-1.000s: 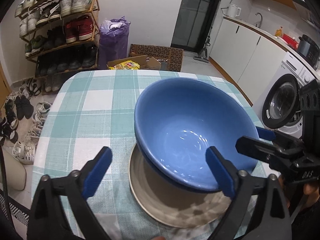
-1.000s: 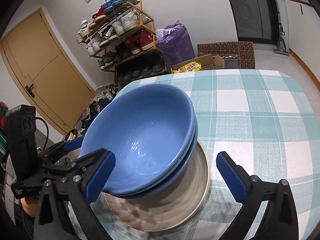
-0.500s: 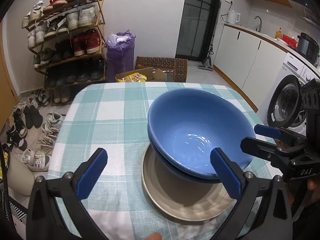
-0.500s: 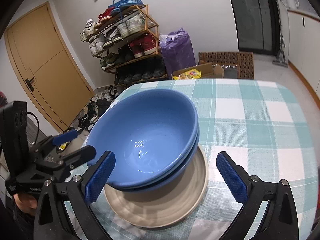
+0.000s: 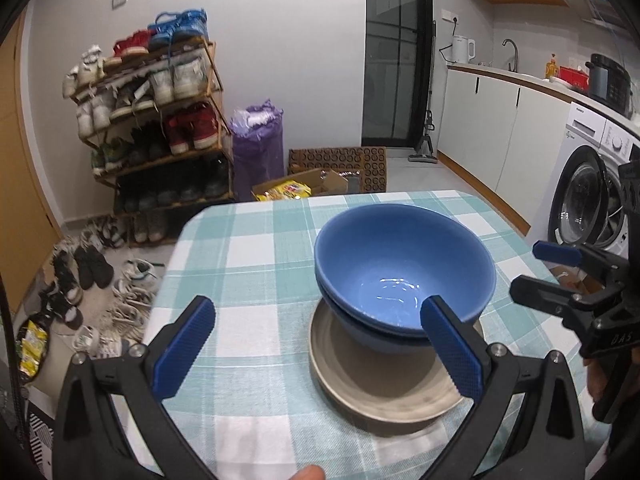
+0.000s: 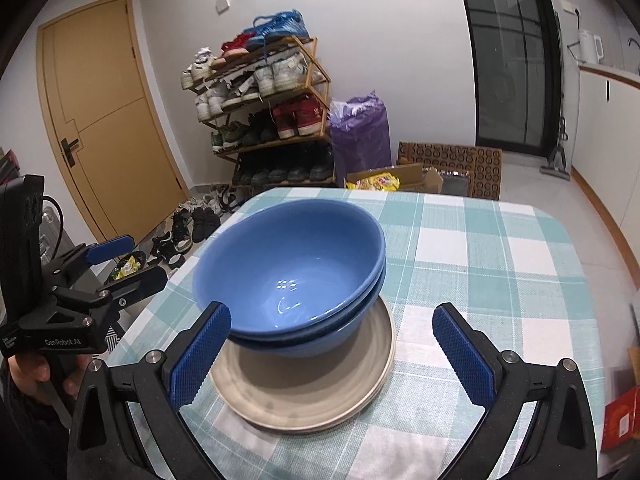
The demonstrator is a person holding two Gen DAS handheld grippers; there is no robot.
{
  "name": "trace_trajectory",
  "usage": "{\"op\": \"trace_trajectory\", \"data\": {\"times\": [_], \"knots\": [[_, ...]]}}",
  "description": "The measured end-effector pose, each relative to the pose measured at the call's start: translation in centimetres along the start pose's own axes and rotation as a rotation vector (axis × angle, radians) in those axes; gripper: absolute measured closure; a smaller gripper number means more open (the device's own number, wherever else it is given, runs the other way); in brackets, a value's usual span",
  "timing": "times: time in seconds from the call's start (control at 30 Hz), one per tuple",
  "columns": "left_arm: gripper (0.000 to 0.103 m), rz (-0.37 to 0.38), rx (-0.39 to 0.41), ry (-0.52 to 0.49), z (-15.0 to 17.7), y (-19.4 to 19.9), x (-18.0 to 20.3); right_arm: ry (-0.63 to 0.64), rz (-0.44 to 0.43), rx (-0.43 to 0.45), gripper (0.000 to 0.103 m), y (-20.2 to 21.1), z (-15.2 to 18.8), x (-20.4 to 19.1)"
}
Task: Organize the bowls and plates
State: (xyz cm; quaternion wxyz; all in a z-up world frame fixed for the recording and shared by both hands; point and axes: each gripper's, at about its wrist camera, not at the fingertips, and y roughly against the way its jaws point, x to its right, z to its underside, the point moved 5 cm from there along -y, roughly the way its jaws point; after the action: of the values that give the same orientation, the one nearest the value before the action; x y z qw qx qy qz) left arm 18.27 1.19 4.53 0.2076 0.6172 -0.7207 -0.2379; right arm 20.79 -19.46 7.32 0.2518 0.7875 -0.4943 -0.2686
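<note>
Task looks basically done, judging by the layout: two blue bowls [image 5: 404,276] nested one inside the other, sitting on a stack of beige plates [image 5: 380,380] (right wrist view shows at least two rims [image 6: 384,364]), all on the checked table [image 5: 248,264]. Bowls sit off-centre on the plates, toward the far edge, upper bowl a bit tilted vs the lower. No other crockery visible on the table, so nothing obviously left to sort; maybe only centring the bowls, if that

Left tool [image 5: 316,344]: fingers wide apart, empty, held back from the stack on the near side. Right tool [image 6: 332,356]: also spread wide, empty, not touching bowls or plates. Each tool shows at the edge of the other's view, off to the side of the stack

Vs 1 s ago: both tools have pulled back and up – stack was filling the view and sitting between the fingertips, now it's smaller and further off, more room and floor visible. Bowls and plates themselves haven't shifted; tool openings look the same as before
</note>
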Motion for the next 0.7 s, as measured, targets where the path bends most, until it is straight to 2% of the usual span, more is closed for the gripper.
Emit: {"op": "trace_trajectory", "data": {"times": [0.2,0.33,0.57,0.7], "knots": [[0.000,-0.054,0.061,-0.019,1.6,2.9,0.1,0.056,0.005,0.065,0.000,2.7,1.2,-1.1],[0.000,-0.057,0.097,-0.010,3.3,4.4,0.1,0.095,0.000,0.099,0.000,4.3,2.5,-2.1],[0.000,-0.070,0.121,-0.008,7.0,5.7,0.5,0.093,-0.013,0.117,0.000,5.8,5.7,-2.9],[0.000,-0.063,0.115,-0.009,8.9,5.6,0.7,0.088,-0.011,0.159,0.000,6.2,7.6,-2.9]]}}
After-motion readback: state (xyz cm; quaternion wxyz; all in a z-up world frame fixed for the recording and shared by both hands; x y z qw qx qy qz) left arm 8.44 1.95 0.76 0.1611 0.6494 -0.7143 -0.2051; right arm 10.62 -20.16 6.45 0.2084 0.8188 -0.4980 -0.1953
